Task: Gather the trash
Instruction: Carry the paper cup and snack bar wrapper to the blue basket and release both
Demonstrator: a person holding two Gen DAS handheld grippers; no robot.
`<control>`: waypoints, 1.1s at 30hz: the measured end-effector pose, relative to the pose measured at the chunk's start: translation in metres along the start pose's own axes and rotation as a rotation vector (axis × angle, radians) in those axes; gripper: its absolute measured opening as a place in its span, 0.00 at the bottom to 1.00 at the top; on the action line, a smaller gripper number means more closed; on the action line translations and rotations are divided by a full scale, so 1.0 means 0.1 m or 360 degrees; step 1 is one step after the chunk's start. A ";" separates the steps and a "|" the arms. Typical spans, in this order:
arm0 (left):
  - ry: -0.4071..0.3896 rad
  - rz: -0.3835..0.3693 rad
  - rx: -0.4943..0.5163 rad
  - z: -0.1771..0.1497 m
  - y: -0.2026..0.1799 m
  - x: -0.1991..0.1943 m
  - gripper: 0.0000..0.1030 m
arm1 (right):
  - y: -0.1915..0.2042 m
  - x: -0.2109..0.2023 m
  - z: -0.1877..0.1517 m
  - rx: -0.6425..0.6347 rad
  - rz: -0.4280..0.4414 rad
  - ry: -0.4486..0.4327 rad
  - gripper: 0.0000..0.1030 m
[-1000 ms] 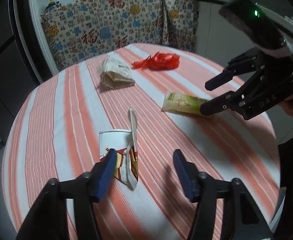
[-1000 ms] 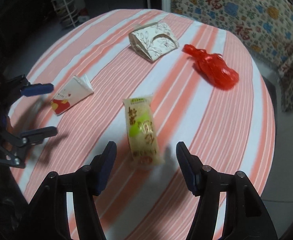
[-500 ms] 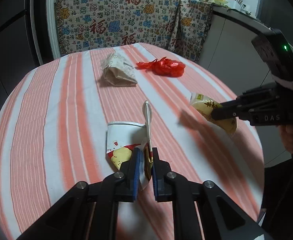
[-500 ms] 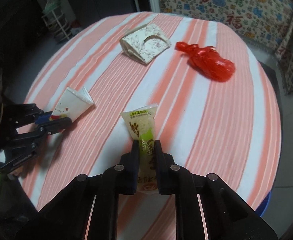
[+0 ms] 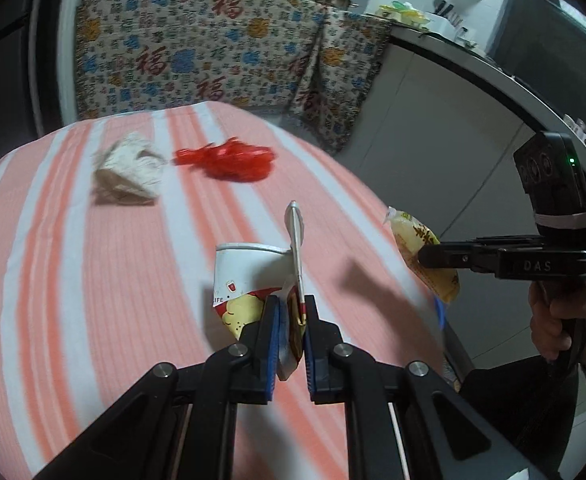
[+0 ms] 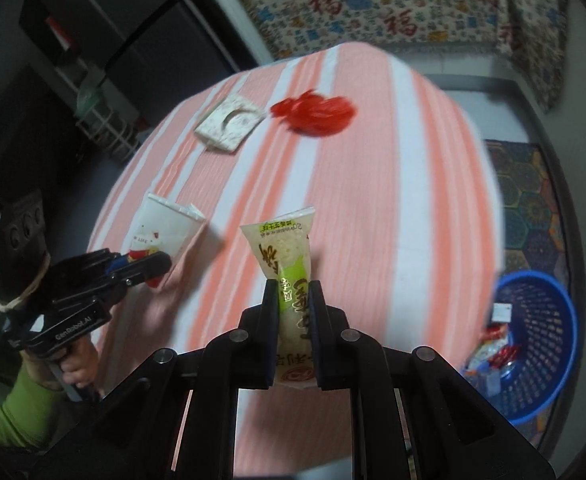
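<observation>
I had the left gripper point(image 5: 291, 330) clamped on the lower edge of the crushed paper cup point(image 5: 249, 280), its jaws pinching the flattened wall next to the plastic spoon point(image 5: 296, 236) that stuck up out of it. I took it by that edge because the cup was squashed and a pinch on the fold gave a firm hold; whether the spoon itself was caught between the pads I could not tell.

The right gripper point(image 6: 292, 308) was closed on the middle of the yellow-green snack packet point(image 6: 287, 256), held upright above the striped tablecloth point(image 6: 373, 200). A mid-body grip kept the soft packet from flopping.

Both pieces were clear of the table, I judged, and ready to carry. The blue basket point(image 6: 549, 340) stood on the floor beside the table on my right, already holding some wrappers, so it looked like the place to drop them.

A red plastic bag point(image 6: 315, 114) and a patterned paper box point(image 6: 229, 122) lay at the far side of the table, untouched, side by side.
</observation>
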State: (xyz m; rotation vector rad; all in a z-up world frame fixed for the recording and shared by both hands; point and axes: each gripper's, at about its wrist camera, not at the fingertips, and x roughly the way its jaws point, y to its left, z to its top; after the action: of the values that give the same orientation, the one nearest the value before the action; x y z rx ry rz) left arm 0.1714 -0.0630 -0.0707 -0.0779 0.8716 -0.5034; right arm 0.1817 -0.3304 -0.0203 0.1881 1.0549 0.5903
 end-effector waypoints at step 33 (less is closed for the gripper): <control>0.0332 -0.0356 0.0225 0.51 -2.35 2.18 0.11 | -2.50 -0.75 -0.68 0.0715 -0.0538 -0.0221 0.12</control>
State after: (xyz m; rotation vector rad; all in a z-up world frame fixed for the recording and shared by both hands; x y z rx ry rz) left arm 0.2344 -0.3762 -0.1302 0.0073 1.0341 -0.7916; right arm 0.1883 -0.5873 -0.1012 0.4268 1.0436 0.0281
